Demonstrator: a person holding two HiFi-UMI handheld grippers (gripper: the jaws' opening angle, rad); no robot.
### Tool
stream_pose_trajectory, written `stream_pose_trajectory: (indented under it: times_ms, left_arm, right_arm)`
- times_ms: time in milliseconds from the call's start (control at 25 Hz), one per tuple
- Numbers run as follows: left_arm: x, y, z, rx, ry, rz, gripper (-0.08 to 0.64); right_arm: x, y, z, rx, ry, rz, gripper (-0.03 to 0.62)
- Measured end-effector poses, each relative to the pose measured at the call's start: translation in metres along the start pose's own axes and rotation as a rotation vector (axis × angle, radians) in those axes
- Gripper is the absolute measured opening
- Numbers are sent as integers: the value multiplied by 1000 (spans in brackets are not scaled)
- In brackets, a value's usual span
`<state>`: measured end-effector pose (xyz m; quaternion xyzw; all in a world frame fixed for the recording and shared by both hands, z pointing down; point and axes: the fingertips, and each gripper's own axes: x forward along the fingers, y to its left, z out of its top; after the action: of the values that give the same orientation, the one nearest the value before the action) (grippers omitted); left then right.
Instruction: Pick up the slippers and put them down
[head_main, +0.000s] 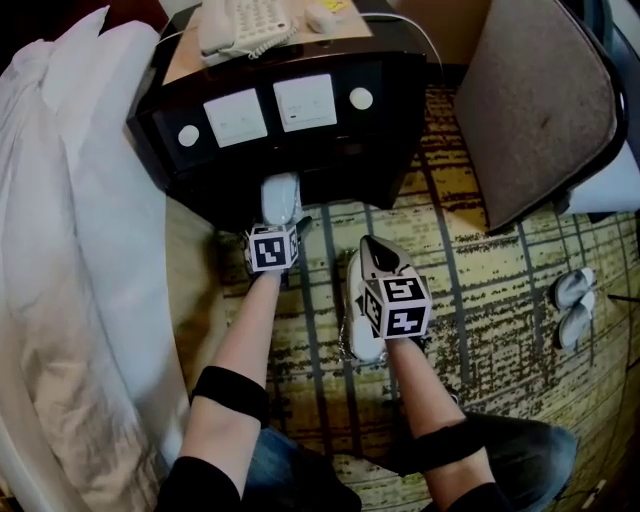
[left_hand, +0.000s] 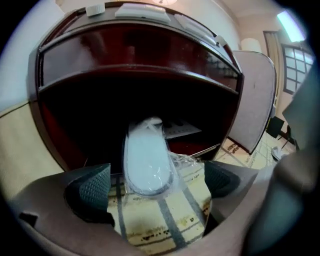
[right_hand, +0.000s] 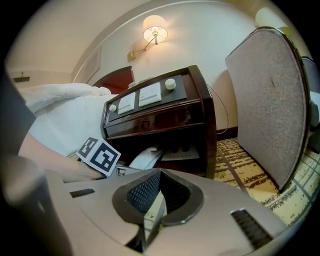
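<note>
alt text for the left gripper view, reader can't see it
The left gripper is wide open, jaws either side of a white slipper in clear plastic, not touching it. The slipper lies on patterned carpet, its far end in the open bottom of a dark wooden nightstand.
</note>
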<state>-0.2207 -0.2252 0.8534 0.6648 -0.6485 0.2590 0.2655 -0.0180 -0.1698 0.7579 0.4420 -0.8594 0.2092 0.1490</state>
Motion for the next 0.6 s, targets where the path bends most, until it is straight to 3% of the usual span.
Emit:
stream_pose_trajectory:
  times_ms: [280, 600]
  left_arm:
    - [41, -16, 2, 84, 20, -42, 603]
    - [72, -1, -7, 101, 75, 8, 603]
  right_arm:
    - [1, -10, -2, 4, -13, -18, 2]
    - [-1, -23, -10, 8, -10, -37, 2]
